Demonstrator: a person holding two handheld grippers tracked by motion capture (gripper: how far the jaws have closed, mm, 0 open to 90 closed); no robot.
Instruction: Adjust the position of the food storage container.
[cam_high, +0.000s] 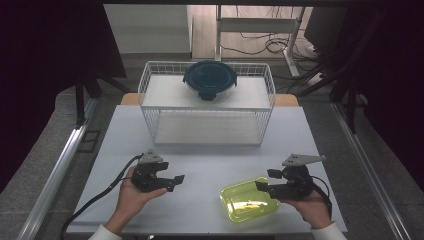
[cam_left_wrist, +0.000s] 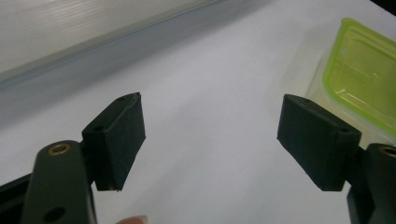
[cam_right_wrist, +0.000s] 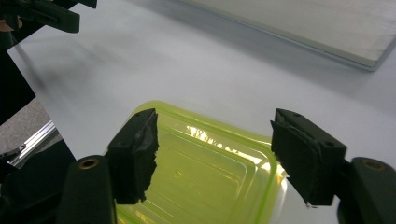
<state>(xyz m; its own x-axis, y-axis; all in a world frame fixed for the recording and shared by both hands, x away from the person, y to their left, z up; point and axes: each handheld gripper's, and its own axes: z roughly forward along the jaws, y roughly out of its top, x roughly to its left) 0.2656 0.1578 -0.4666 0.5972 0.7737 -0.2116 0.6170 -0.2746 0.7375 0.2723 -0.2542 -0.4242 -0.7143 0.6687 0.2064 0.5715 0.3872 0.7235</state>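
My right fingers (cam_right_wrist: 212, 156) are spread wide above the green plastic box (cam_right_wrist: 205, 172), not pinching it. My left fingers (cam_left_wrist: 210, 140) are spread too, holding nothing, with the box off to their right on the worktop (cam_high: 210, 165).

Dim room around a lit white table

The white table (cam_high: 210, 165) stands on grey floor (cam_high: 47, 150); a metal rail (cam_high: 60, 165) runs along its left edge, another rail (cam_high: 370, 170) along its right. Past the far edge stand a white cabinet (cam_high: 150, 27) and a metal frame (cam_high: 260, 30), with cables (cam_high: 265, 47) on wooden flooring.
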